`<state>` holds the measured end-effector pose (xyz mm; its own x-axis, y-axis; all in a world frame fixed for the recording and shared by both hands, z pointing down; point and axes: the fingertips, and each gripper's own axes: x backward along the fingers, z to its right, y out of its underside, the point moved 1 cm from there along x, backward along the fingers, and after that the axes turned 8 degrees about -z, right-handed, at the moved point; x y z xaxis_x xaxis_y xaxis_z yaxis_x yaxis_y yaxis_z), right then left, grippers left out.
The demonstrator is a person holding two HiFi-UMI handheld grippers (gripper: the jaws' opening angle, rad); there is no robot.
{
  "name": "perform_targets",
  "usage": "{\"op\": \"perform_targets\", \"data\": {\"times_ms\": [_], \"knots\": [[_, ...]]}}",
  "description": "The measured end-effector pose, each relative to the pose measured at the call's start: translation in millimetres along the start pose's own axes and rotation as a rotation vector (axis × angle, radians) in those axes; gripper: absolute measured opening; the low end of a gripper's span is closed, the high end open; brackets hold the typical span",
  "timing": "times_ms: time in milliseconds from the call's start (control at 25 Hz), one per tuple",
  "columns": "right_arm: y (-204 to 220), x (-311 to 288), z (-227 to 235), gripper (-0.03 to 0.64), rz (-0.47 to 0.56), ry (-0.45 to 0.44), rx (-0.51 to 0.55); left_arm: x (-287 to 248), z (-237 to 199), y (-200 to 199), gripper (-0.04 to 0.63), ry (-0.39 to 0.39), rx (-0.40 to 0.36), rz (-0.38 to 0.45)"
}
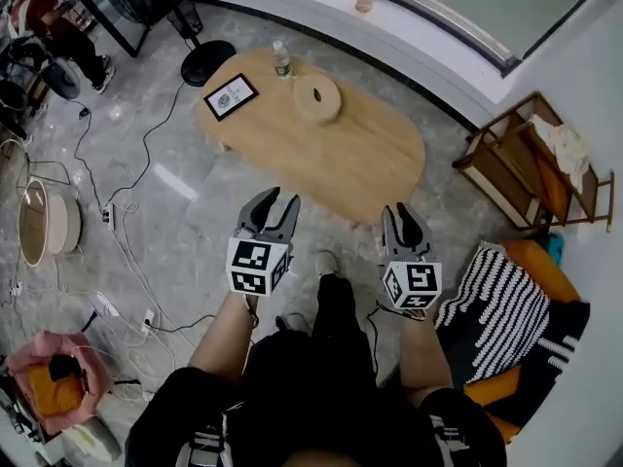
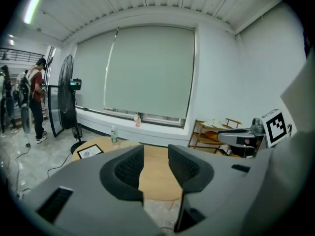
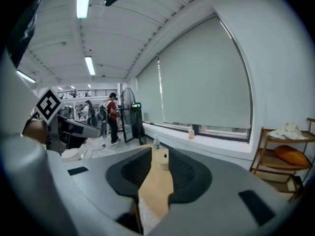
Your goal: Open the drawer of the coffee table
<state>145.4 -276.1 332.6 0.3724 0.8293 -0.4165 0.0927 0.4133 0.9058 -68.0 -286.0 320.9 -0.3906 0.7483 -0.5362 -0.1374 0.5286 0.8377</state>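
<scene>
An oval wooden coffee table (image 1: 331,154) stands on the grey floor ahead of me; no drawer shows from above. Both grippers hang in the air short of its near edge, touching nothing. My left gripper (image 1: 271,207) is open, its two dark pads spread in a V. The right gripper (image 1: 406,224) is open with a narrower gap. In the left gripper view the gripper (image 2: 155,156) frames the tabletop (image 2: 155,178) between its pads. The right gripper (image 3: 158,163) frames the table (image 3: 157,186) the same way. Nothing is between either pair of jaws.
On the table are a framed picture (image 1: 231,96), a water bottle (image 1: 281,59) and a round wooden dish (image 1: 317,99). A wooden shelf (image 1: 531,163) and a striped cushion (image 1: 506,309) are at the right. Cables (image 1: 127,251) cross the floor at left. A person (image 2: 35,100) stands by a fan.
</scene>
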Motion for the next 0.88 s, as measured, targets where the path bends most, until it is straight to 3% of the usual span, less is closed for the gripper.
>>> {"op": "perform_targets", "data": {"times_ms": [120, 400, 880], "knots": [[55.4, -3.9, -1.4, 0.141, -0.056, -0.004, -0.014, -8.7, -4.2, 58.9, 0.181, -0.017, -0.005, -0.06], [174.8, -32.4, 17.0, 0.155, -0.105, -0.007, -0.003, -66.4, -30.2, 186.4, 0.183, -0.019, 0.035, -0.14], [396.9, -111.4, 47.6, 0.155, -0.044, 0.007, 0.058, -221.5, -78.6, 384.1, 0.183, 0.014, 0.038, -0.032]]}}
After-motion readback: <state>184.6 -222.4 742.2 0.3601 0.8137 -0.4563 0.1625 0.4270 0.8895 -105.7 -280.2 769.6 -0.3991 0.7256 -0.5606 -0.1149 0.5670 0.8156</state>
